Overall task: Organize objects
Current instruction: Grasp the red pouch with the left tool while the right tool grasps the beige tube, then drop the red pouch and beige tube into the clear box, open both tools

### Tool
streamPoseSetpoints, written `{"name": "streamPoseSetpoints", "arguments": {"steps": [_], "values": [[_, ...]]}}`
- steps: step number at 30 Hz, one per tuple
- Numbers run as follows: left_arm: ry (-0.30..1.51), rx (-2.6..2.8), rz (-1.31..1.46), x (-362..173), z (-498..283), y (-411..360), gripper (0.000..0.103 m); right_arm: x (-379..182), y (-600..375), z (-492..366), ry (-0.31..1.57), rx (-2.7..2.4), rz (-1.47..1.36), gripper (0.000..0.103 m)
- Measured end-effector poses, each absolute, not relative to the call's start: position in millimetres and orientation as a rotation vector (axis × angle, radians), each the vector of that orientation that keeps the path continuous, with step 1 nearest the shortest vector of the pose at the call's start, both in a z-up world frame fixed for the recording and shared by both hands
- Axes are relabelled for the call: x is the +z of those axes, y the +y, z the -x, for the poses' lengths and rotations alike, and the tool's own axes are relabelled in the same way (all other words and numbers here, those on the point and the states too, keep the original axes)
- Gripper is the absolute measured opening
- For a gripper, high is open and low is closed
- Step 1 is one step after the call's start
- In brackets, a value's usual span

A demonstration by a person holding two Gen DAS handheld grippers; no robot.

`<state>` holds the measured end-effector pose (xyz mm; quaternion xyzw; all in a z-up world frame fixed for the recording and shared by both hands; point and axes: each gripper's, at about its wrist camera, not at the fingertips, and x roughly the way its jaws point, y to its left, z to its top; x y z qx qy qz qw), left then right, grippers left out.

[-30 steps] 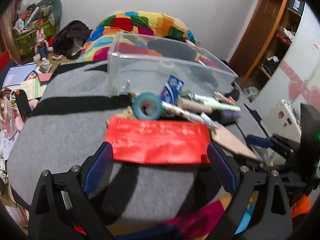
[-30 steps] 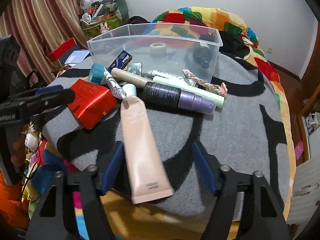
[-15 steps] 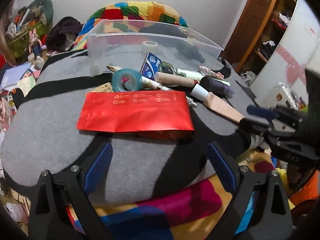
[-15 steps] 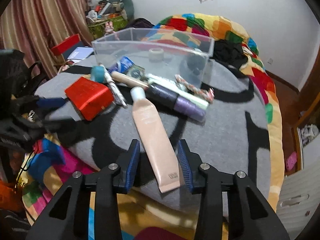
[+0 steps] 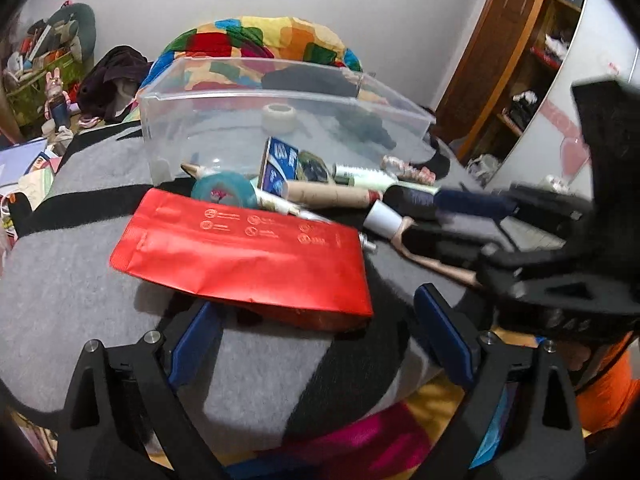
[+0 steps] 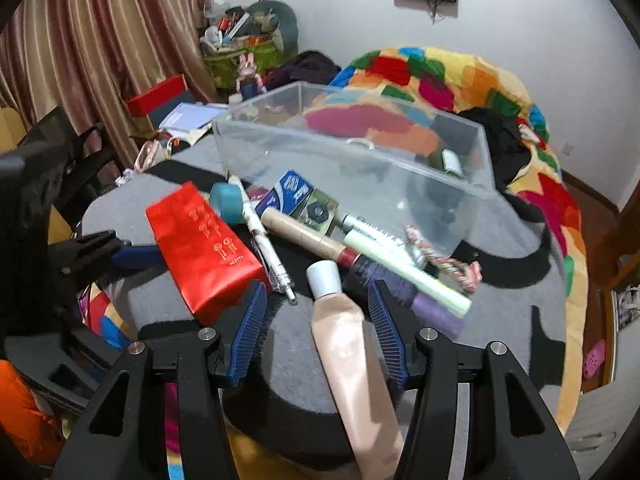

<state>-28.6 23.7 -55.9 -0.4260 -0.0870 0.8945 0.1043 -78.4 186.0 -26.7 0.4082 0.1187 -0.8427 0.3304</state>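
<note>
A red pouch [image 5: 244,256] lies on the grey and black blanket, right in front of my open, empty left gripper [image 5: 320,340]. It also shows in the right wrist view [image 6: 204,252]. A beige tube with a white cap [image 6: 344,344] lies between the fingers of my right gripper [image 6: 320,332], which is open around it without touching. Behind them lie a teal tape roll [image 5: 224,194], a blue box [image 5: 280,168], a tan stick [image 6: 300,236], a pale green tube [image 6: 404,268], a purple bottle [image 6: 432,308] and a pen [image 6: 264,248]. The clear plastic bin [image 5: 192,136] stands behind the pile.
A tape roll [image 5: 279,114] and a dark object [image 5: 368,128] sit inside the bin. The blanket's front edge drops off just under both grippers. A colourful quilt [image 6: 420,76] lies behind the bin. Clutter [image 6: 240,44] and curtains are at the far left.
My right gripper has moved forward over the beige tube, so the tube lies between its fingers, and its fingers stand wider than half a second ago. My left gripper came closer to the red pouch.
</note>
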Motion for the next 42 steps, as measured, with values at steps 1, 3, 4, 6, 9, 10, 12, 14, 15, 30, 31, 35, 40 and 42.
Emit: {"name": "streamPoseSetpoints", "arguments": {"steps": [1, 3, 4, 6, 9, 10, 12, 14, 15, 30, 31, 35, 40, 42], "values": [[-0.271, 2.641, 1.251, -55, 30, 22, 0.096, -28, 188, 78, 0.303, -2.208, -1.072, 0.049], [-0.301, 2.646, 1.240, -53, 32, 19, 0.095, -30, 198, 78, 0.269, -2.213, -1.091, 0.049], [-0.310, 2.651, 1.236, -52, 34, 19, 0.092, -30, 203, 78, 0.260, -2.218, -1.098, 0.049], [-0.302, 2.652, 1.236, -51, 37, 22, 0.087, -33, 215, 76, 0.260, -2.227, -1.112, 0.049], [-0.249, 2.640, 1.250, -54, 41, 34, 0.079, -41, 226, 71, 0.284, -2.230, -1.142, 0.049], [-0.221, 2.639, 1.257, -56, 43, 39, 0.078, -44, 229, 70, 0.285, -2.230, -1.151, 0.049], [-0.171, 2.638, 1.273, -60, 46, 48, 0.076, -49, 231, 72, 0.278, -2.226, -1.166, 0.049], [-0.138, 2.647, 1.288, -62, 49, 54, 0.070, -51, 230, 74, 0.259, -2.222, -1.173, 0.049], [-0.131, 2.658, 1.288, -62, 51, 55, 0.069, -51, 227, 77, 0.257, -2.218, -1.173, 0.049], [-0.204, 2.687, 1.243, -57, 35, 36, 0.031, -54, 191, 77, 0.365, -2.198, -1.108, 0.031], [-0.206, 2.693, 1.235, -55, 34, 34, 0.031, -53, 191, 75, 0.363, -2.200, -1.108, 0.031], [-0.228, 2.727, 1.194, -45, 29, 25, 0.030, -48, 196, 70, 0.335, -2.212, -1.105, 0.031], [-0.220, 2.775, 1.138, -29, 29, 17, 0.030, -31, 204, 71, 0.285, -2.251, -1.069, 0.031], [-0.206, 2.796, 1.109, -21, 31, 14, 0.030, -21, 206, 73, 0.271, -2.270, -1.043, 0.031]]}}
